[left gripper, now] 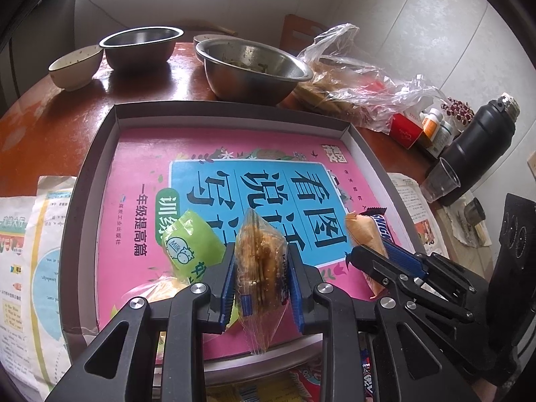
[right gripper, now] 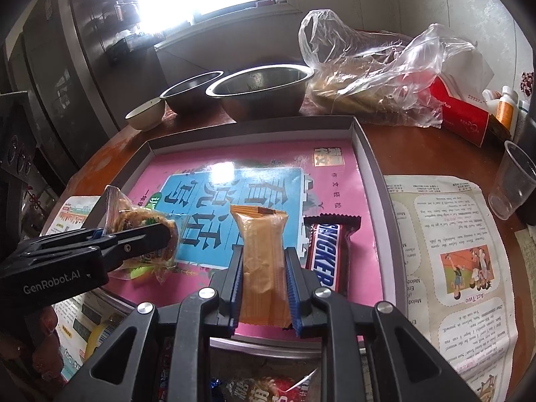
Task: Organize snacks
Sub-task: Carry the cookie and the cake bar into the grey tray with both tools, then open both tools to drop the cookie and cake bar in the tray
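Two snacks are being held at once, one in each hand-held gripper; I am clamping my left hand-held gripper point(left gripper: 259, 271) on a clear-wrapped brown pastry point(left gripper: 259, 261), its blue pads pressing both sides of the packet; I am clamping my right hand-held gripper point(right gripper: 264, 288) on an orange-wrapped snack point(right gripper: 263, 261), which is standing up between the pads; both are hovering over the near part of a shallow grey box point(left gripper: 110, 124) lined with a pink and blue book cover point(left gripper: 140, 154); a Snickers bar point(right gripper: 330, 254) is lying flat in the box just right of the orange packet; a green milk-candy packet point(left gripper: 187, 241) is lying in the box to the left of the pastry; the box is sitting on a reddish-brown table point(left gripper: 40, 127); beyond it two steel bowls point(left gripper: 251, 63), a small ceramic bowl point(left gripper: 75, 67) and a crumpled plastic bag point(right gripper: 368, 77) are standing; more snack packets are showing at the near edge, outside the box.
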Demonstrator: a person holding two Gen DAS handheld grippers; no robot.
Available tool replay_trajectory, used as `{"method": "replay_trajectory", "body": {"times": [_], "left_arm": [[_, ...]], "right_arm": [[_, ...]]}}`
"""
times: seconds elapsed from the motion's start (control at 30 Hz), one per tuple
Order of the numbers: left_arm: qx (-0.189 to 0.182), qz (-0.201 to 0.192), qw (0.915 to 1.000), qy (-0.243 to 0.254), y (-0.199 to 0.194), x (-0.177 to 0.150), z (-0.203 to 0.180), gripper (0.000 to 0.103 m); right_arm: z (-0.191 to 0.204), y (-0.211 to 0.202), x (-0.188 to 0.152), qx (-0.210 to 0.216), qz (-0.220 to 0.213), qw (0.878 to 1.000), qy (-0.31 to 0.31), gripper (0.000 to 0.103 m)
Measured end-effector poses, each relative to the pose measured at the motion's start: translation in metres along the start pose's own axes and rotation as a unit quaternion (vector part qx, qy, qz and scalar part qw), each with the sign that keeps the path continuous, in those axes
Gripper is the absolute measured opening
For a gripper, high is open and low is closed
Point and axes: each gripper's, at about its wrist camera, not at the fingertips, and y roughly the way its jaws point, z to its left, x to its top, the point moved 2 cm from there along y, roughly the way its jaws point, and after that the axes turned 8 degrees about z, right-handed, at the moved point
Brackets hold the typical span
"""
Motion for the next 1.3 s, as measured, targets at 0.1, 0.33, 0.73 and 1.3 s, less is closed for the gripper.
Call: {"method": "replay_trajectory", "body": {"times": [0.1,0.33,0.73,1.3], "left_arm": [[0.000,0.000,1.0000,0.000,0.000,0.000,-0.001,0.029],[-0.006,0.003,1.0000,-0.001,0.001,-0.001,-0.001,0.029],[-0.008,0.007,0.9999,0.003,-0.001,-0.006,-0.003,0.029],[-0.001,0.009,1.0000,-0.001,-0.002,-0.008,-0.003,0.047]], "right_arm": [[0.000,0.001,0.000,0.000,0.002,1.000,0.001,0.024],[-0.005,0.001,0.000,-0.003,0.005,1.000,0.011,0.024],[-0.009,-0.003,-0.003,-0.010,0.003,1.000,0.027,0.028],[-0.012,-0.010,-0.004,-0.024,-0.003,0.999,0.035,0.037]]}}
